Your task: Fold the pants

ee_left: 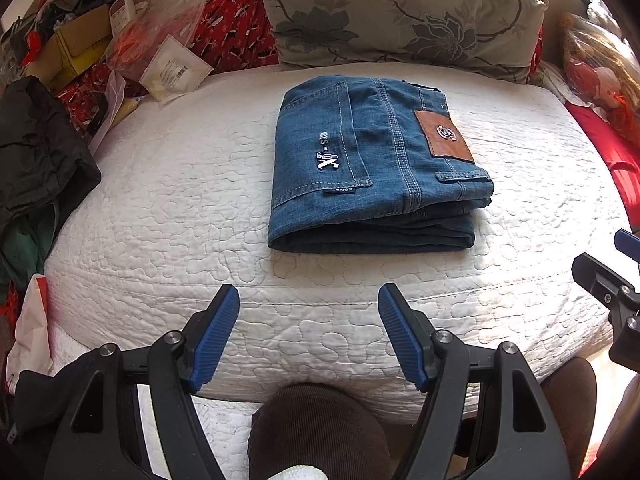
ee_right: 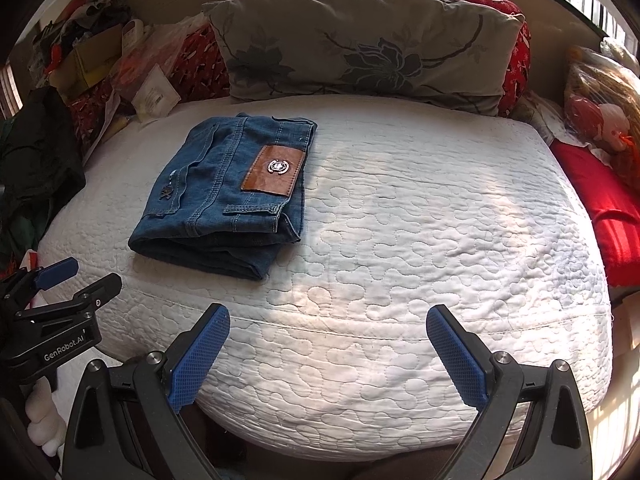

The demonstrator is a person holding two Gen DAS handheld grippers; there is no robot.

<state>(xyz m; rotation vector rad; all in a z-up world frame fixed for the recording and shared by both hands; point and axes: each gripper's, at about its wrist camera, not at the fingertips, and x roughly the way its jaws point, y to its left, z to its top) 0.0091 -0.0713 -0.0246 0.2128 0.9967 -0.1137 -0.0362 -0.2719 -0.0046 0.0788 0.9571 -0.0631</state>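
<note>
Two grippers: both are hanging over the near edge of the bed, each with nothing between its jaws.
Left gripper: jaws are standing well apart and gripping nothing; blue ribbed pads are facing each other above the white quilt.
Right gripper: jaws are spreading wide and holding nothing; its blue pads are hovering over bare quilt.
Pants: blue jeans are lying folded into a thick square on the quilt, at 12 o'clock from the left gripper and at about 10 o'clock from the right one, apart from both.
Leather patch: brown label is facing up on the top layer, toward the 3 o'clock side of the pants.
Pillow: grey flowered cushion is leaning behind the pants at 12 o'clock.
Dark clothing: it is lying heaped at 9 o'clock, off the quilt's edge.
</note>
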